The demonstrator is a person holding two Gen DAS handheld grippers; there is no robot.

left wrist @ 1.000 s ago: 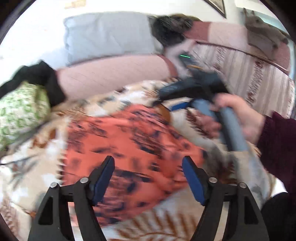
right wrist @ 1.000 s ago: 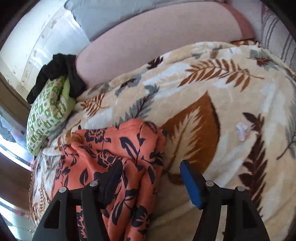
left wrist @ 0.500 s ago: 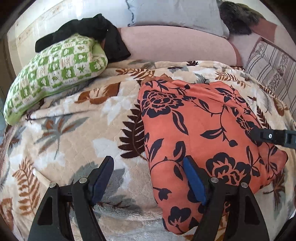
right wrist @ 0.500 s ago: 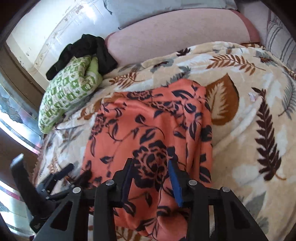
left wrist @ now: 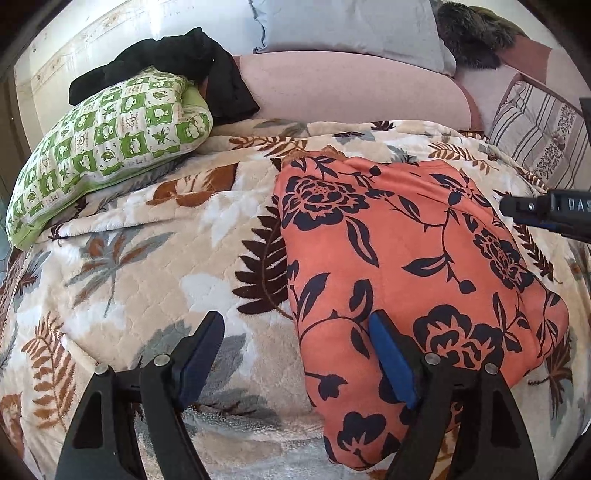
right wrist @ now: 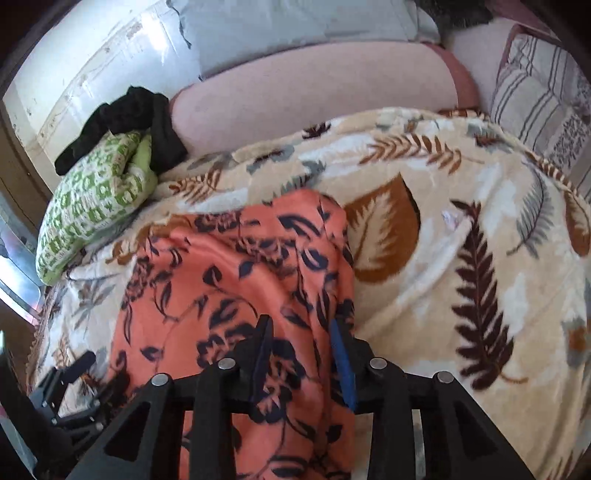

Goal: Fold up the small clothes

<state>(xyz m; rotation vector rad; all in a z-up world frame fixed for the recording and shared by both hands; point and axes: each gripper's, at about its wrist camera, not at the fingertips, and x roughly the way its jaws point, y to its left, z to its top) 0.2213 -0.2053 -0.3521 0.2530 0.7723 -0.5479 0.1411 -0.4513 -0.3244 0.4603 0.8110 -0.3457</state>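
Orange floral garment (left wrist: 406,258) lies spread on the bed's leaf-print blanket (left wrist: 155,266), toward the near right part of the bed as the left wrist view shows it. Dark navy flowers and vines on the orange cloth. Its left edge runs roughly straight away from the camera; its near right corner bunches into a thicker fold.

Left gripper (left wrist: 295,347): fingers spread wide and opening further. Right finger (left wrist: 391,354) sits over the garment's near left edge; left finger (left wrist: 203,350) is over bare blanket. The cloth's edge passes between them, but neither pad presses it.

Right gripper (right wrist: 301,354): fingers narrow and closing, with a raised ridge of the orange garment (right wrist: 229,280) running between them. Cloth fills the gap; pads appear to pinch that fold, though the view is blurred. In the left wrist view the right gripper's black tip shows at the garment's far right edge.

Around the bed: green-and-white patterned pillow (left wrist: 103,147) at the far left corner, with a black garment (left wrist: 192,62) draped over its top. Pink bolster (left wrist: 347,88) lies across the head of the bed behind the blanket, grey pillow (left wrist: 351,26) above it. Striped cushion (left wrist: 535,133) at the far right corner.
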